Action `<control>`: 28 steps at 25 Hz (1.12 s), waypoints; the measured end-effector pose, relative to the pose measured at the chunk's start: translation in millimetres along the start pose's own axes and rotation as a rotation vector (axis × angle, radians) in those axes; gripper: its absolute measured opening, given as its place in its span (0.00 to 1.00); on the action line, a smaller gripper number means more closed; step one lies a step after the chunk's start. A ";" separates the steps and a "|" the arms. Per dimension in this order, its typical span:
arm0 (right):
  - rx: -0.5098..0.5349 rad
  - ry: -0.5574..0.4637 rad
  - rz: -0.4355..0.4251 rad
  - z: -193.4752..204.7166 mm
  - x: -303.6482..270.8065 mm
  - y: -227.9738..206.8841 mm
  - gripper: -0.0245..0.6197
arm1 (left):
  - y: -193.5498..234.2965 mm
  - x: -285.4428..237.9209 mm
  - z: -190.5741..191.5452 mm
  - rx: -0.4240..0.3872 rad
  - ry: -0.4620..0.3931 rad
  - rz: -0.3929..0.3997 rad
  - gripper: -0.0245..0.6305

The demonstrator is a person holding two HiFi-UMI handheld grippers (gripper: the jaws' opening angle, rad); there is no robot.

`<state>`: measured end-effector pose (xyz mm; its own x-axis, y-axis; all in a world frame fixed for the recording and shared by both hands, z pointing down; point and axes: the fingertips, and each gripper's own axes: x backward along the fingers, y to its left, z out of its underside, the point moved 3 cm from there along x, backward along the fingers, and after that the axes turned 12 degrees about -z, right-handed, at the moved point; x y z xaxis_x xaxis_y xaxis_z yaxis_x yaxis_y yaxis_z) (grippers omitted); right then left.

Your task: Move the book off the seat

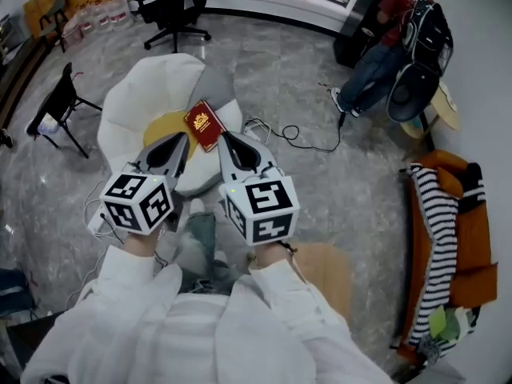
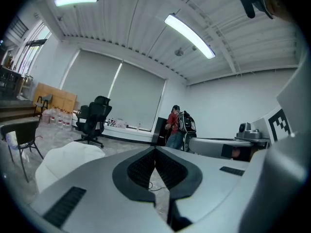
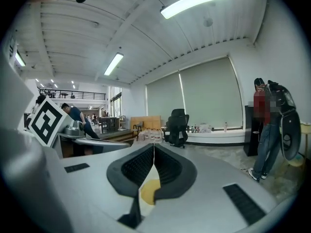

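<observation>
A dark red book (image 1: 203, 124) lies on a white seat (image 1: 152, 90), partly over its yellow cushion (image 1: 168, 123). My left gripper (image 1: 186, 139) points at the seat from the near side, its tip just left of the book's near end. Its jaws are shut with nothing between them, as the left gripper view (image 2: 155, 152) also shows. My right gripper (image 1: 225, 137) sits just right of the book's near end, also shut and empty (image 3: 154, 152). The yellow cushion (image 3: 148, 190) shows below the right jaws. Neither gripper touches the book.
A black office chair (image 1: 172, 6) stands at the back and a black folding chair (image 1: 58, 102) at the left. A person with a backpack (image 1: 404, 34) stands at the far right. An orange sofa with striped cloth (image 1: 446, 230) lines the right. A cable (image 1: 298, 140) runs across the floor.
</observation>
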<state>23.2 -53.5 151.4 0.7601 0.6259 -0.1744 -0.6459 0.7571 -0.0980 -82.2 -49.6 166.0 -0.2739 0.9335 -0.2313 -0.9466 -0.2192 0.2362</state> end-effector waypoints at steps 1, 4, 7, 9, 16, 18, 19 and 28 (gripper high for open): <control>-0.002 0.003 -0.002 0.6 -7.5 -6.2 0.06 | 3.5 -9.4 -0.4 0.004 0.003 0.000 0.04; -0.022 0.001 0.004 1.1 -35.3 -27.0 0.06 | 19.0 -37.9 -2.7 0.018 0.013 0.003 0.04; -0.024 0.003 0.005 -3.1 -71.5 -45.9 0.06 | 42.2 -70.2 -8.5 0.037 0.020 -0.001 0.04; -0.018 0.006 0.001 -7.6 -97.7 -57.3 0.06 | 58.5 -92.6 -15.9 0.042 0.018 -0.003 0.04; -0.003 0.025 -0.025 -20.6 -190.7 -94.5 0.06 | 112.6 -170.5 -45.1 0.024 0.015 0.028 0.04; -0.009 0.026 -0.022 -25.0 -212.5 -106.2 0.06 | 127.3 -187.6 -53.1 0.021 0.016 0.033 0.04; -0.012 0.026 -0.023 -27.4 -223.2 -111.6 0.06 | 134.2 -195.8 -56.9 0.017 0.015 0.036 0.04; -0.025 0.035 -0.094 -35.4 -303.9 -126.1 0.06 | 182.9 -245.6 -74.1 -0.004 0.025 0.065 0.04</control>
<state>-128.9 -345.8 182.1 0.8147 0.5453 -0.1974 -0.5740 0.8068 -0.1400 -200.6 -340.1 196.0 -0.3387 0.9100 -0.2391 -0.9274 -0.2800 0.2480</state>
